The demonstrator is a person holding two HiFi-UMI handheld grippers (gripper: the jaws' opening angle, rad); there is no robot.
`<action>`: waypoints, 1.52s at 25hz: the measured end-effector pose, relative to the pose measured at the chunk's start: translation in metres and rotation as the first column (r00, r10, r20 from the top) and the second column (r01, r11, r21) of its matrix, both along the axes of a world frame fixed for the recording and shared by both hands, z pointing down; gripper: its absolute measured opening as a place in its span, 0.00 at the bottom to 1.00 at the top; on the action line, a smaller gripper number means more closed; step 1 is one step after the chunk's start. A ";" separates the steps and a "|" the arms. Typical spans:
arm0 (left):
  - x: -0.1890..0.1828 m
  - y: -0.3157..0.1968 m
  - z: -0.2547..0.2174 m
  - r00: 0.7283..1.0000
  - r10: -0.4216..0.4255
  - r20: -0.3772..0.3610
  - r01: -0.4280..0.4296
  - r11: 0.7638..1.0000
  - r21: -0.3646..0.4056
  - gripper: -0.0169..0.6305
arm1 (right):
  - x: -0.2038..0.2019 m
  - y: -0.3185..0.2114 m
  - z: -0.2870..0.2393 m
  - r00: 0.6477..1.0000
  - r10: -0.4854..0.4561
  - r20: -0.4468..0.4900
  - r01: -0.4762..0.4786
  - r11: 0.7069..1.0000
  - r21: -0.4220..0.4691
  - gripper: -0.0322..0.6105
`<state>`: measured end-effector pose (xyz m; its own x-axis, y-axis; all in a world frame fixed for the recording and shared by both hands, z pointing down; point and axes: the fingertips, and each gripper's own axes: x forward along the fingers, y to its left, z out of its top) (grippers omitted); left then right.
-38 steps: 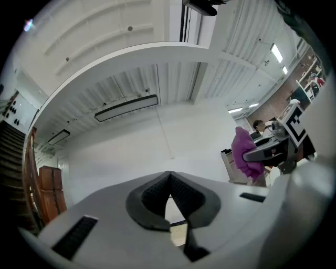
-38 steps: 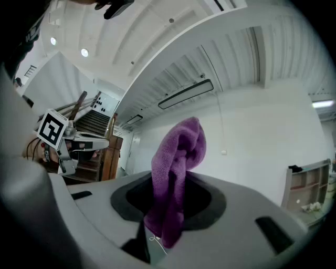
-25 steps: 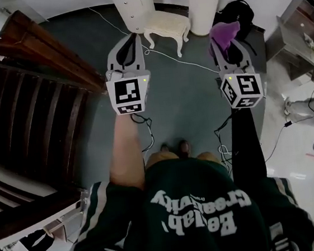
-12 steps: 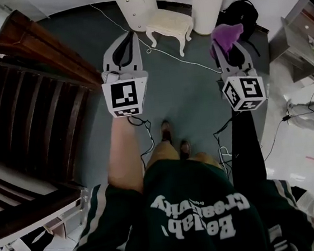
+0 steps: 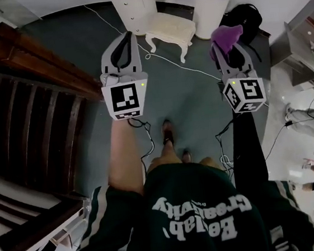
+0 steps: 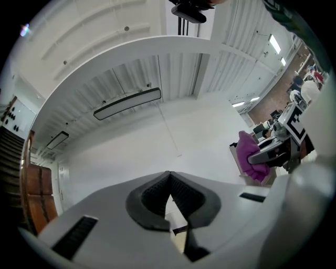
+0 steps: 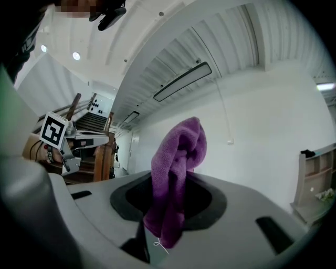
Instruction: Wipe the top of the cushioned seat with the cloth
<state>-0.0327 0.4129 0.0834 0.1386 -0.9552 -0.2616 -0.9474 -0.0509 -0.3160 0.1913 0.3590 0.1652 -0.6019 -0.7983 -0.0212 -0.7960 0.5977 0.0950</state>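
Nearest to the camera, a dark green printed shirt (image 5: 195, 213) is seen, and two feet on the grey-green carpeted floor (image 5: 190, 98), well short of the cream cushioned seat with carved white legs (image 5: 171, 26).

Two tools are held out toward that seat. The left tool (image 5: 129, 36) is shown in its own view with its dark pads pressed together at the tips and nothing between them. The right tool (image 5: 227, 45) is clamped on one crumpled purple terry cloth (image 5: 226, 33), which stands up out of the jaws and hangs below them.

One seat is counted, standing on the floor ahead of the person and between the two tools in the head view. Its long axis runs roughly across the view. The cloth is held off the seat's right end, clear of the cushion and judged to be well above it; a move forward, down and leftward is judged necessary. The empty tool appears nearer the seat's left end.

Left of the seat a dark wooden slatted structure (image 5: 28, 103) is seen. Beyond the seat, white drawers (image 5: 135, 9) stand, and a black bag (image 5: 244, 14) to its right.
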 end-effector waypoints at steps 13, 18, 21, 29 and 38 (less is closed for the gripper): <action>-0.073 -0.141 0.016 0.998 0.065 0.013 -0.064 0.997 -0.036 0.05 | -0.071 -0.123 0.013 0.997 0.062 -0.034 -0.063 0.998 -0.022 0.27; -0.081 -0.174 0.018 0.996 0.093 -0.007 -0.094 0.995 -0.039 0.05 | -0.080 -0.155 0.017 0.997 0.077 -0.028 -0.078 0.996 -0.036 0.27; -0.083 -0.193 0.016 0.995 0.098 -0.004 -0.098 0.995 -0.034 0.05 | -0.083 -0.175 0.013 0.997 0.081 -0.017 -0.082 0.996 -0.034 0.27; -0.088 -0.261 0.031 0.995 0.099 -0.001 -0.099 0.995 -0.034 0.05 | -0.098 -0.250 0.020 0.998 0.053 0.022 -0.053 0.999 -0.011 0.28; -0.083 -0.383 0.042 0.994 0.112 0.002 -0.112 0.992 -0.058 0.05 | -0.114 -0.376 0.039 1.000 -0.005 0.028 0.006 0.998 -0.059 0.27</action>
<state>-0.1152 0.0299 0.1251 0.2467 -0.9471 -0.2051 -0.9332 -0.1751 -0.3139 0.0772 -0.0165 0.2045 -0.6061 -0.7953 0.0090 -0.7946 0.6060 0.0373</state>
